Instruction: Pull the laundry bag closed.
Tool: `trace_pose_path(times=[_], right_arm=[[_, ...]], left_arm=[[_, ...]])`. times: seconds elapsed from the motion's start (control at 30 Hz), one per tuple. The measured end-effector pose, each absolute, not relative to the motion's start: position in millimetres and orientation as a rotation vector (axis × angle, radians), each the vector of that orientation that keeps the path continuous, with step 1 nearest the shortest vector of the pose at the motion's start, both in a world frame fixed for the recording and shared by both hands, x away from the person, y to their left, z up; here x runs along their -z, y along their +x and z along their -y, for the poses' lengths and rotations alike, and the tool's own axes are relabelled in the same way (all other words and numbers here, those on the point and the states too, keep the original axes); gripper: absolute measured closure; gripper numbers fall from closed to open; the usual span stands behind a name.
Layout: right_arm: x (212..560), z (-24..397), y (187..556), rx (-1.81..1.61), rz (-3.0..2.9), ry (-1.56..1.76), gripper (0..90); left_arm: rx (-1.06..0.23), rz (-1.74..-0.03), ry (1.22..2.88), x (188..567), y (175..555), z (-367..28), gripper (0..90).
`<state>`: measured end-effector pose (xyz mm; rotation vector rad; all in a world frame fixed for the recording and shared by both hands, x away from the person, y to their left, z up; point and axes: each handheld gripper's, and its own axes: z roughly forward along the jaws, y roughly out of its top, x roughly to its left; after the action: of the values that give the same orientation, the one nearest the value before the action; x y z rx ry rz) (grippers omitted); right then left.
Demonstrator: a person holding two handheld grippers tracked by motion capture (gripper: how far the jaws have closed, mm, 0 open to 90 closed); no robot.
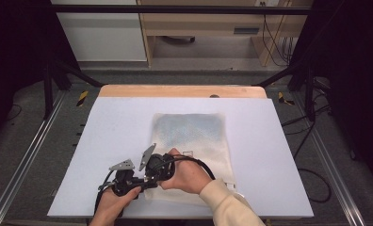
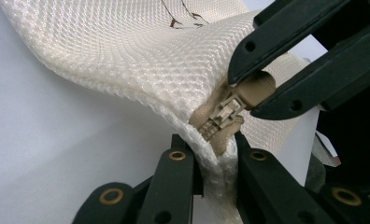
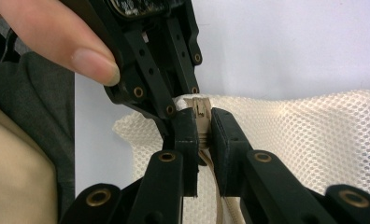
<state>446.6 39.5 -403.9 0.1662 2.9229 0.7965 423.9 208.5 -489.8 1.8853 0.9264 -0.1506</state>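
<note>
Mesh bag (image 1: pixel 190 141) lies flat on the near middle of the white table (image 1: pixel 109 141), its zip apparently barely started: the left gripper (image 2: pixel 211 144) pinches the near-left corner fabric, the right gripper (image 3: pixel 202 126) clamps the tan zipper pull (image 2: pixel 248 91).

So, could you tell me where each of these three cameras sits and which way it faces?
High view: fixed above the person's side, looking forward and down on the white table; both forearms enter from below, the left gripper and right gripper meet at the mesh bag.
Left gripper view: rides the left gripper, looking along its jaws clamped on the bag's edge.
Right gripper view: rides the right gripper, jaws on the zipper pull; a fingertip shows.
Both gripper views share the zipper pull, the bag and the opposite gripper.
</note>
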Motion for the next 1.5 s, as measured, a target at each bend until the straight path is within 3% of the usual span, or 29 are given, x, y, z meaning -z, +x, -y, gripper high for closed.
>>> trace_pose_path(times=[1.5], right_arm=[[414,-15,447,-0.718,-2.936,0.202,82.2]], left_arm=[[0.137,-0.918,1.885,486,421,-207,85.3]])
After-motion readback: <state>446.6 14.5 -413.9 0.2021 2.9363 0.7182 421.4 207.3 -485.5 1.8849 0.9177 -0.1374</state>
